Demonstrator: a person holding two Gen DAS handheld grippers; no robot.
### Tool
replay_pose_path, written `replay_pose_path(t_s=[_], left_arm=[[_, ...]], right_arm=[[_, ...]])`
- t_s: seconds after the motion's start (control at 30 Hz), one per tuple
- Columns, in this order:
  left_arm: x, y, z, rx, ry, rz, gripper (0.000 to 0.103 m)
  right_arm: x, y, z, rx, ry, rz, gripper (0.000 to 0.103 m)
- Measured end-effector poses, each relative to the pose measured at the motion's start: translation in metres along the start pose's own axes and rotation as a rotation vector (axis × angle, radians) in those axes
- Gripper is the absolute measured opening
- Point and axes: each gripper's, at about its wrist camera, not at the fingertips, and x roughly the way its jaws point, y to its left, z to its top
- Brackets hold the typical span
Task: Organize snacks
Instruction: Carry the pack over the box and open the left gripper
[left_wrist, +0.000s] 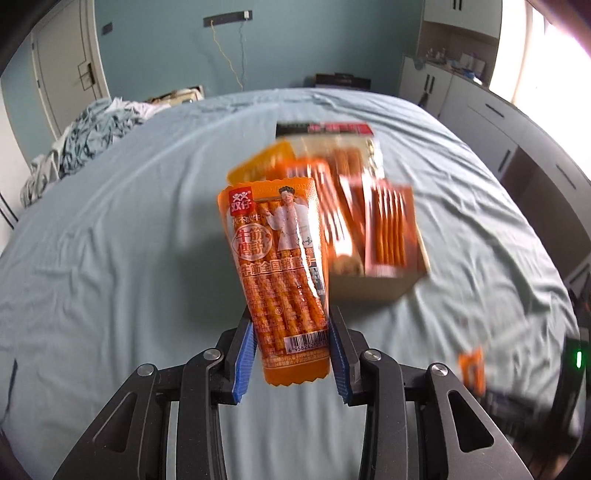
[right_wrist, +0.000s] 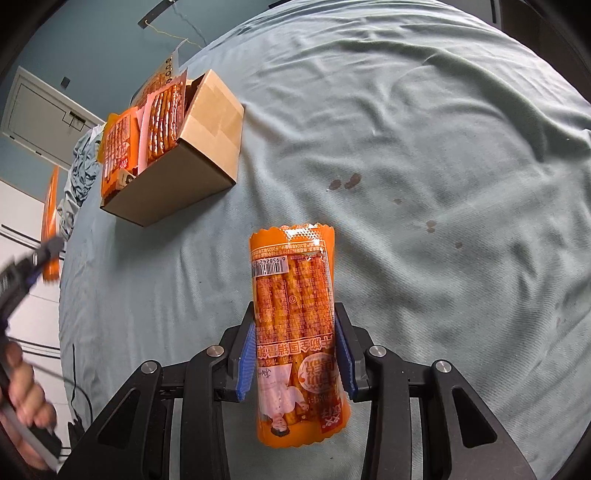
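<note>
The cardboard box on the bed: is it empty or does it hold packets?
It holds packets: several orange snack packets stand inside the cardboard box.

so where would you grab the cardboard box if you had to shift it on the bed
Grip the bare side wall of the cardboard box at its top rim, coming down from above on the side away from the snack packets. That wall is stiff, upright and clear, while the packets crowd and overhang the opposite side.
</note>
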Motion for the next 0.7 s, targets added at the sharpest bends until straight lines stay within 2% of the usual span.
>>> replay_pose_path(t_s=[0.17, 0.27, 0.4, 0.43, 0.53, 0.6, 0.7], left_arm=[[0.024, -0.004, 0.040, -0.028, -0.037, 0.027, 0.035], [0.041, -0.010, 0.063, -0.047, -0.035, 0.007, 0.035], [0.054, -0.016, 0.080, -0.045, -0.053, 0.010, 0.037], [0.057, -0.016, 0.082, -0.046, -0.057, 0.011, 0.041], [0.071, -0.017, 0.085, -0.034, -0.012, 0.039, 0.074], [0.075, -0.018, 0.081, 0.003, 0.013, 0.081, 0.075], [0.067, -0.013, 0.075, 0.012, 0.007, 0.092, 0.075]], right_arm=[[0.001, 0.001, 0.002, 0.008, 0.009, 0.026, 0.036], [0.004, -0.001, 0.004, 0.015, 0.018, 0.031, 0.036], [0.005, -0.005, 0.006, 0.034, 0.019, 0.038, 0.036], [0.004, -0.005, 0.006, 0.037, 0.017, 0.043, 0.036], [0.005, -0.008, 0.006, 0.044, 0.018, 0.048, 0.036], [0.007, -0.011, 0.006, 0.054, 0.022, 0.046, 0.036], [0.007, -0.016, 0.005, 0.071, 0.023, 0.044, 0.036]])
